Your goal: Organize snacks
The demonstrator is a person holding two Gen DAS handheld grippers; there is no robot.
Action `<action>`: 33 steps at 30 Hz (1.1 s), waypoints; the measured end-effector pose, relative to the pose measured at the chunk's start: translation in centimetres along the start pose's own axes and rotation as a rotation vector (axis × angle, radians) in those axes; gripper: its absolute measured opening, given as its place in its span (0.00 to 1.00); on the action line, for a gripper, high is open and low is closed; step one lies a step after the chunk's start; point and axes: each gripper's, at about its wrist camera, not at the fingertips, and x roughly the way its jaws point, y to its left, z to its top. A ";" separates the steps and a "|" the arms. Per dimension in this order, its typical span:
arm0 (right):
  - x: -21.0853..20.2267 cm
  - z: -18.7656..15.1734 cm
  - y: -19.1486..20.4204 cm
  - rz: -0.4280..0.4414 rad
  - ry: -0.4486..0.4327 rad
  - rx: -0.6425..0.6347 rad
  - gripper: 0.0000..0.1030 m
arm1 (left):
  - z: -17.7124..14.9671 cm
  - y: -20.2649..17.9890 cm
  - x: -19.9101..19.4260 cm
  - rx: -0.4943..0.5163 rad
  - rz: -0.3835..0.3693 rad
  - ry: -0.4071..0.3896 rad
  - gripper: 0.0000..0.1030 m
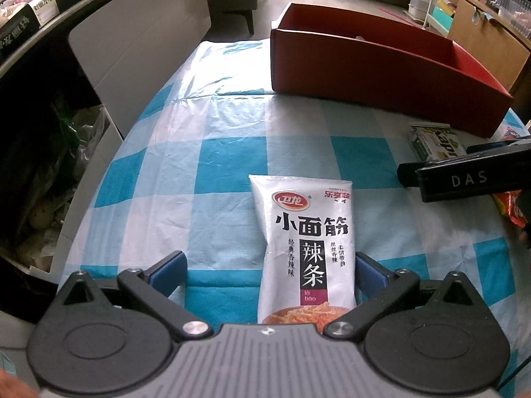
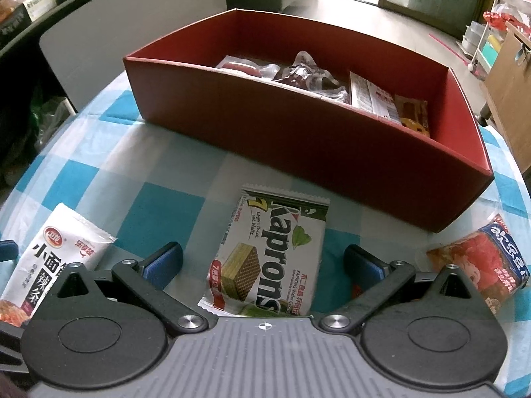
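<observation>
- Left tool (image 1: 269, 273) spread wide, pinching nothing; white latiao packet (image 1: 303, 248) lying loose between its pads on the checked worktop (image 1: 199, 152), red box (image 1: 381, 76) at 1 o'clock, contents hidden behind its near wall.
- Right tool (image 2: 264, 265) spread over the wafer packet (image 2: 272, 255), not gripping; several snacks already boxed, three packets apparently left; red packet (image 2: 481, 262) at 3 o'clock partly hidden.
</observation>
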 end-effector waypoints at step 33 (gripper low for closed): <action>-2.5 -1.7 1.5 -0.025 -0.011 0.036 0.64 | 0.3 -0.7 -1.7 0.050 -0.094 0.005 0.35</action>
